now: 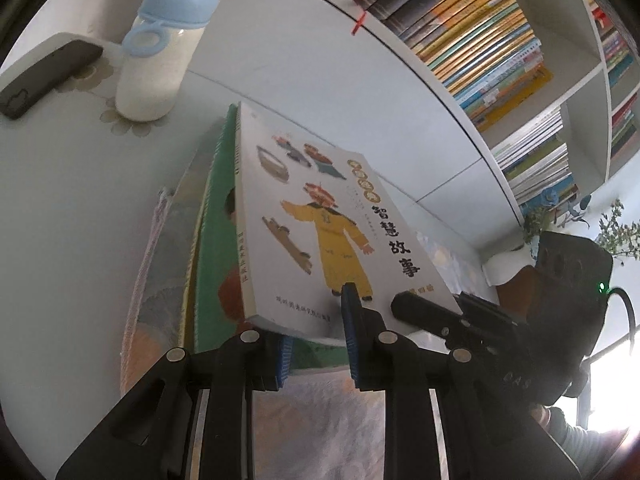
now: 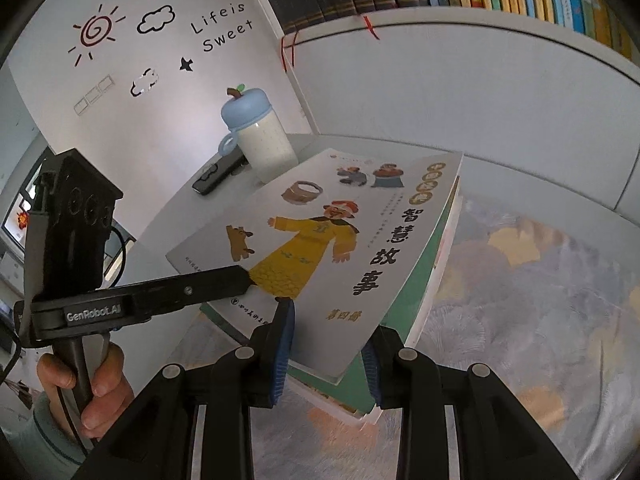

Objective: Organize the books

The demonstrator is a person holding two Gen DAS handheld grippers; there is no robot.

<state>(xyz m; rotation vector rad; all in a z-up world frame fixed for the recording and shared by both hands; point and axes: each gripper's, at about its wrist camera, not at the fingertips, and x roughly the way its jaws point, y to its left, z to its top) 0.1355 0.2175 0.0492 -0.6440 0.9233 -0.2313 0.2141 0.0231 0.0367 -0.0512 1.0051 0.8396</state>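
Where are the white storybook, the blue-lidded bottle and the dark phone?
white storybook [image 2: 320,240]: right wrist view, on its front cover, at the yellow-robed figure.
blue-lidded bottle [image 1: 154,76]: left wrist view, on its pale body below the lid.
dark phone [image 1: 48,78]: left wrist view, on its dark back.

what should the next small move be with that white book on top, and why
Probably lift the white book a little, both hands together. The left gripper and right gripper each clamp its near edge, and it lies tilted on the green book, not yet clear of the stack.

Table [image 2: 168,216], patterned cloth [image 2: 520,300], bottle [image 2: 266,148], phone [image 2: 218,174]
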